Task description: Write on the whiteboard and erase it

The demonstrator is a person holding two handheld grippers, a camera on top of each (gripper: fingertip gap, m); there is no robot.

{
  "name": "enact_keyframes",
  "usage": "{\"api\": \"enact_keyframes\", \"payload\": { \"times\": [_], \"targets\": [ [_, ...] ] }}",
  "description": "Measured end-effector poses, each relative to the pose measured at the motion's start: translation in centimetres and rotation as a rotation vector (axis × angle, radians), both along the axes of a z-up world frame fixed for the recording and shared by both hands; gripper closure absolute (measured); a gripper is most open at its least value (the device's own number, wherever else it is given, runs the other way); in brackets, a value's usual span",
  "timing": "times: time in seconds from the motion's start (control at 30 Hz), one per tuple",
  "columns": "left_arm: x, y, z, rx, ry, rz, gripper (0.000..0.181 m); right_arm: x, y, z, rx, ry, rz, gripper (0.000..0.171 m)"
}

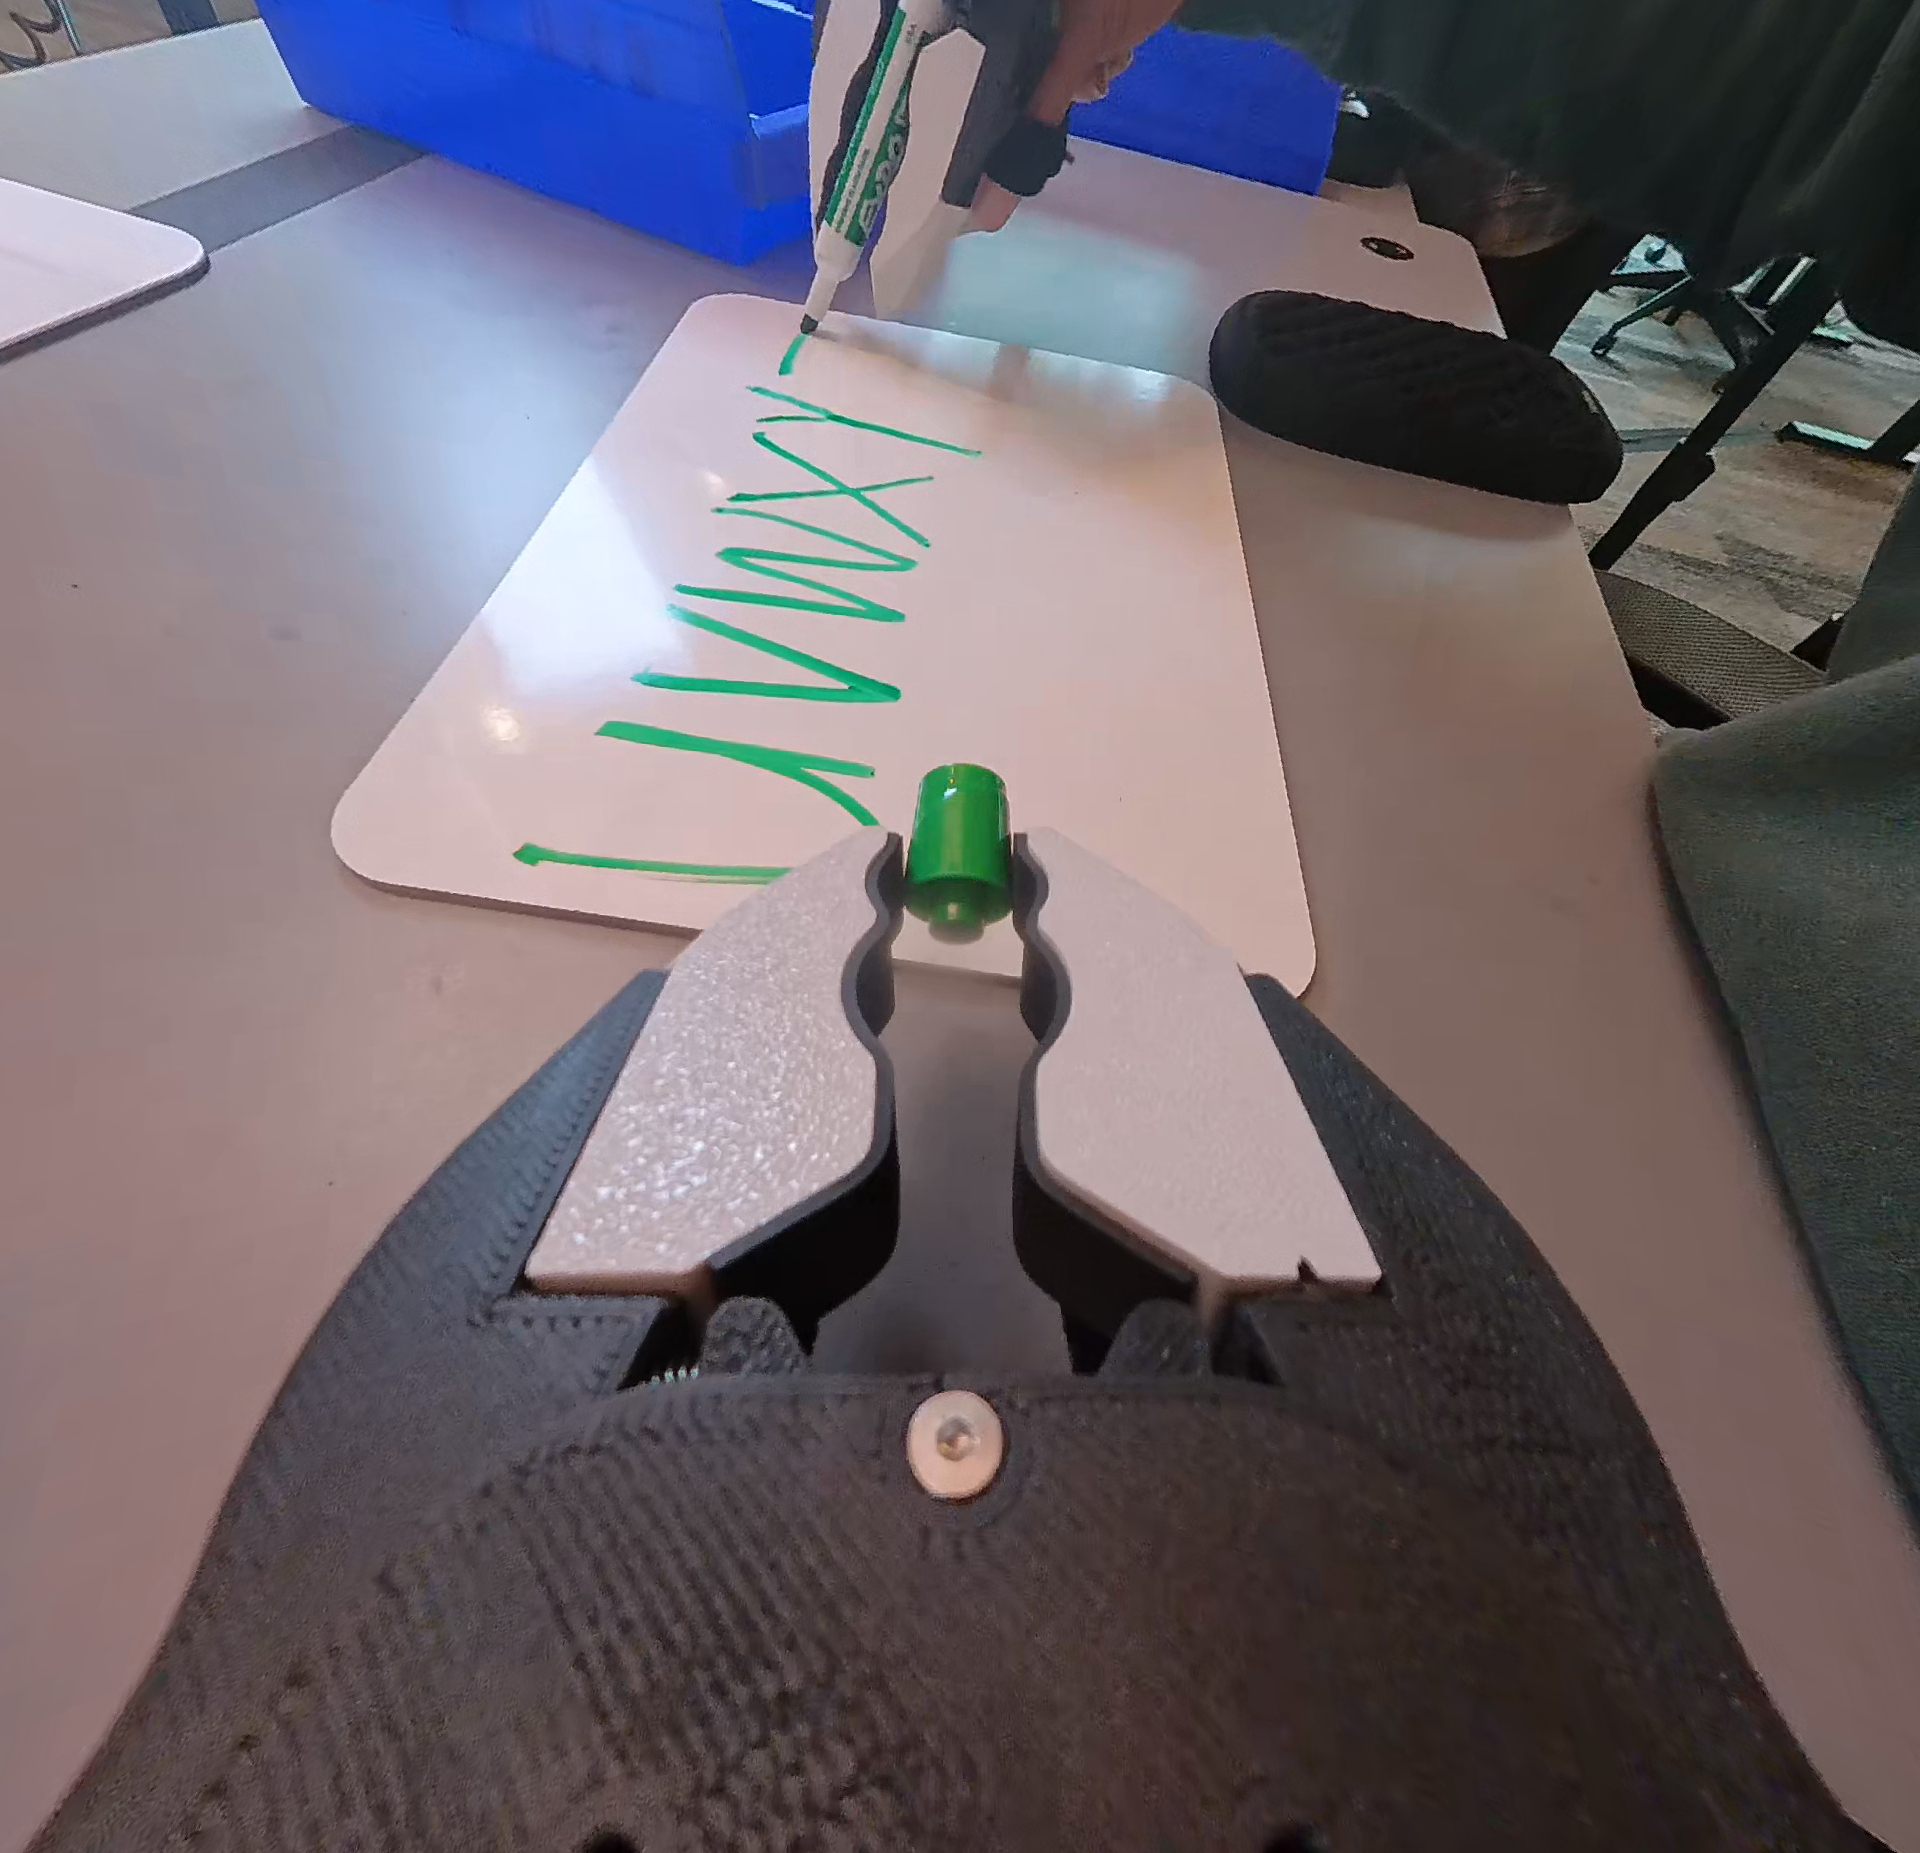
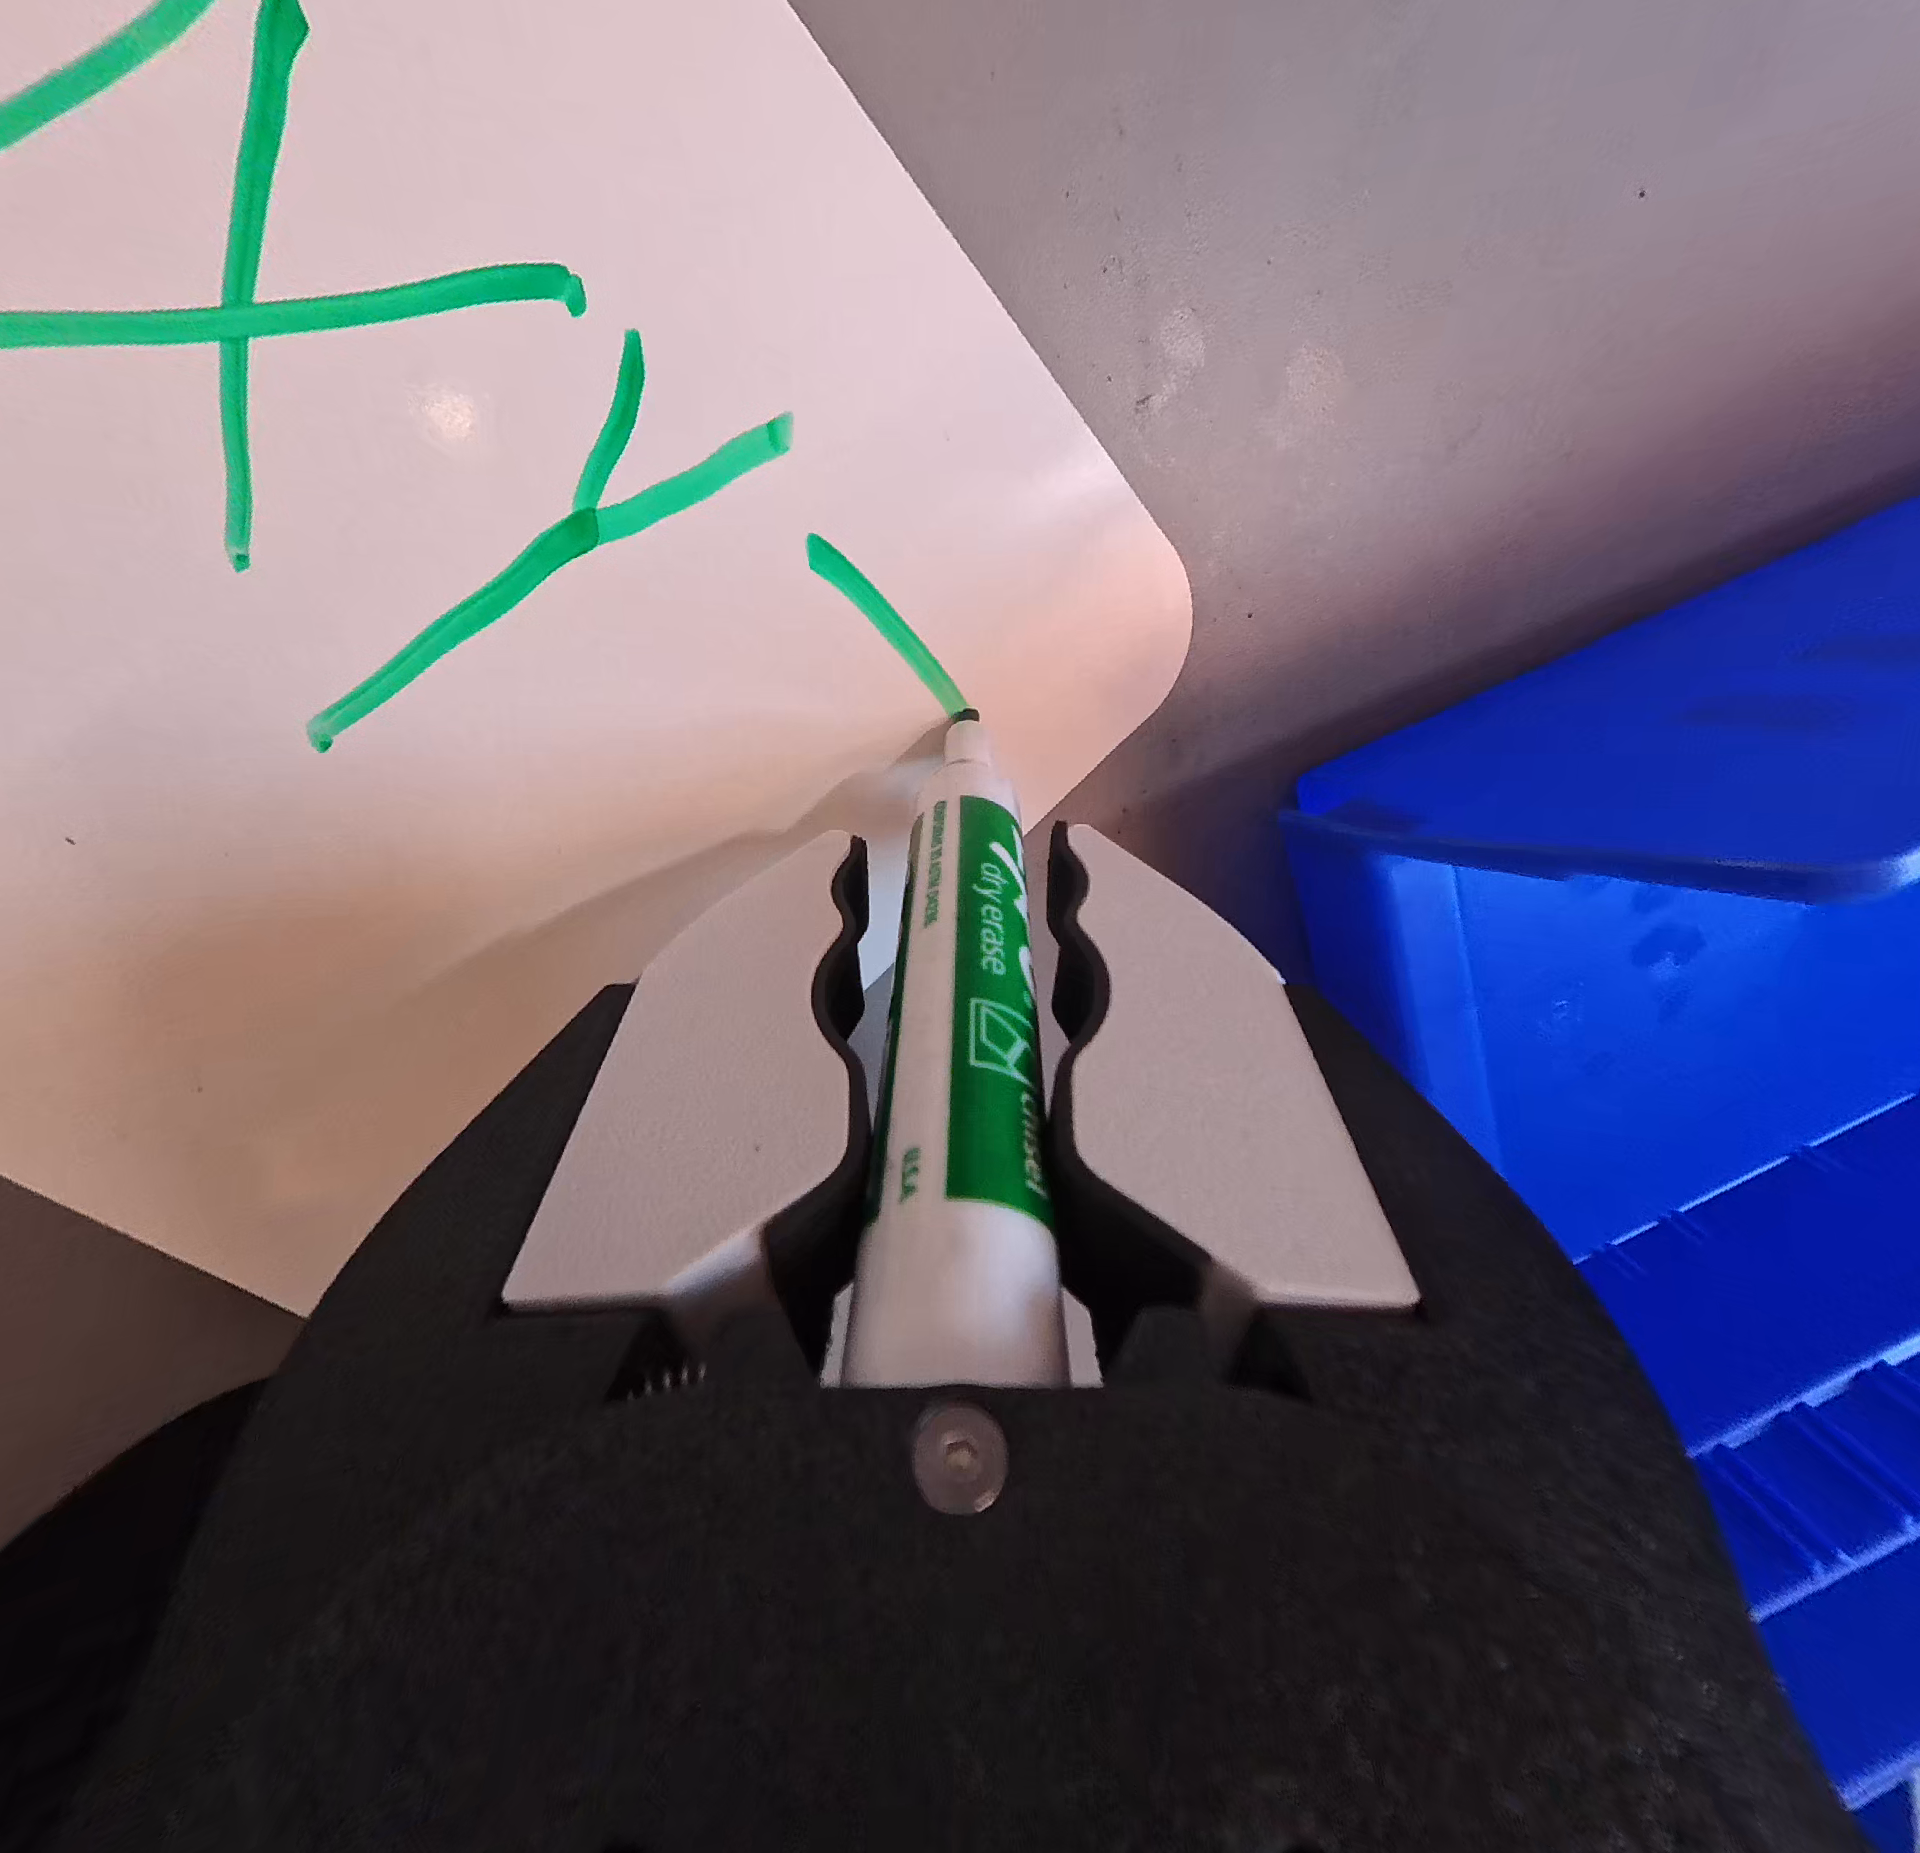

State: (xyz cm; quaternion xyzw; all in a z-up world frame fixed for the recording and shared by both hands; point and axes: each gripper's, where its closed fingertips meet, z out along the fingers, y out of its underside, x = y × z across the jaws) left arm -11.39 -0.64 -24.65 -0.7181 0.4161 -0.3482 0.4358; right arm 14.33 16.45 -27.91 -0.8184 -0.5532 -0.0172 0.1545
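A small whiteboard [image 1: 1039, 577] lies flat on the table, covered with a row of green marker strokes. My left gripper [image 1: 956, 868] is shut on the green marker cap [image 1: 956, 837] and hovers at the board's near edge. My right gripper [image 2: 956, 868] is shut on the green-and-white dry-erase marker [image 2: 966, 1076]. Its tip touches the board [image 2: 520, 764] near a rounded corner, at the end of a fresh green stroke [image 2: 883, 629]. In the left wrist view the right gripper [image 1: 883, 245] holds the marker [image 1: 862, 141] upright at the board's far end.
A blue plastic bin [image 1: 520, 68] stands just behind the board; it also shows in the right wrist view [image 2: 1610, 1024]. A black oval eraser [image 1: 1413, 401] lies right of the board. A second white board [image 1: 73, 265] lies at far left. The table edge and chairs are at right.
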Motion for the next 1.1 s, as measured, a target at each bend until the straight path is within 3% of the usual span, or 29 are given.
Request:
{"api": "enact_keyframes", "payload": {
  "times": [0.53, 0.87, 1.1],
  "targets": [
    [-0.1, 0.0, 0.0, 0.001, 0.0, -0.001, 0.162, -0.3, -0.1, 0.0, 0.001, 0.007, 0.0, 0.137],
    [-0.1, 0.1, 0.0, 0.001, 0.002, -0.001, 0.162, -4.1, -6.7, 0.0, -0.088, 0.02, 0.144, 0.137],
    [-0.1, 0.1, -0.1, 0.01, 0.012, -0.001, 0.162, -2.7, -6.5, 0.0, -0.07, -0.006, 0.123, 0.137]
  ]
}}
